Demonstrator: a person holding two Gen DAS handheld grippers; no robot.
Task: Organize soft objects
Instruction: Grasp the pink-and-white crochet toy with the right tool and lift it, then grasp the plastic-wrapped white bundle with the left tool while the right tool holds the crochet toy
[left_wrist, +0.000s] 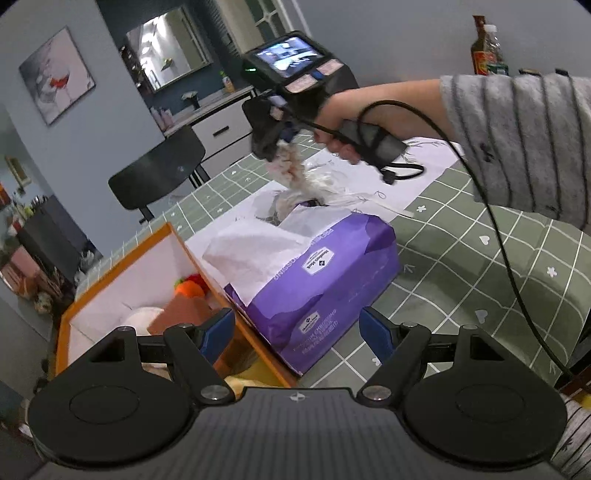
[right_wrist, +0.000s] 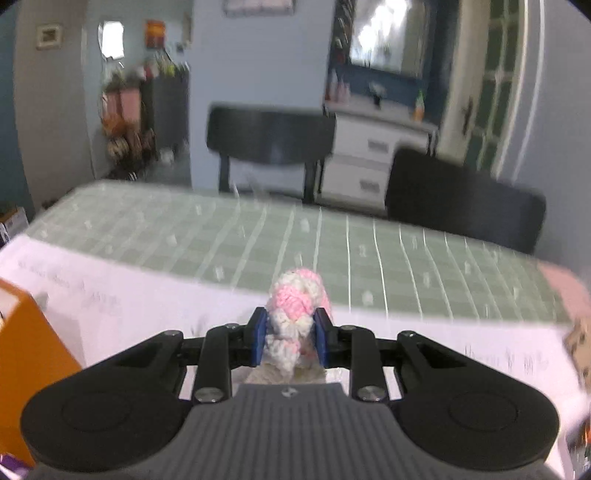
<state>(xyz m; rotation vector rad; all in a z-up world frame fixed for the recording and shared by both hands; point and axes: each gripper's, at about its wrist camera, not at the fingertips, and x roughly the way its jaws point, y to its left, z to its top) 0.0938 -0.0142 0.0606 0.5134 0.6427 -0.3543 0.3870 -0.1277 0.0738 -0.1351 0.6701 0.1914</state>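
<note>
pinching a pink-and-white knitted toy (right_wrist: 295, 314) (yarn), right claw (right_wrist: 290, 338) clamped, left claw (left_wrist: 297, 338) spread wide, holding nothing

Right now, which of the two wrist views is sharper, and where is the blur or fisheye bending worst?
Left wrist view: mostly sharp, print on the purple tissue pack legible; only the right gripper and its dangling rope toy are smeared. Right wrist view: motion blur across the green checked tablecloth and black chairs, while the pink-and-white braided rope toy stays fairly crisp; grid lines bow toward the edges.
</note>
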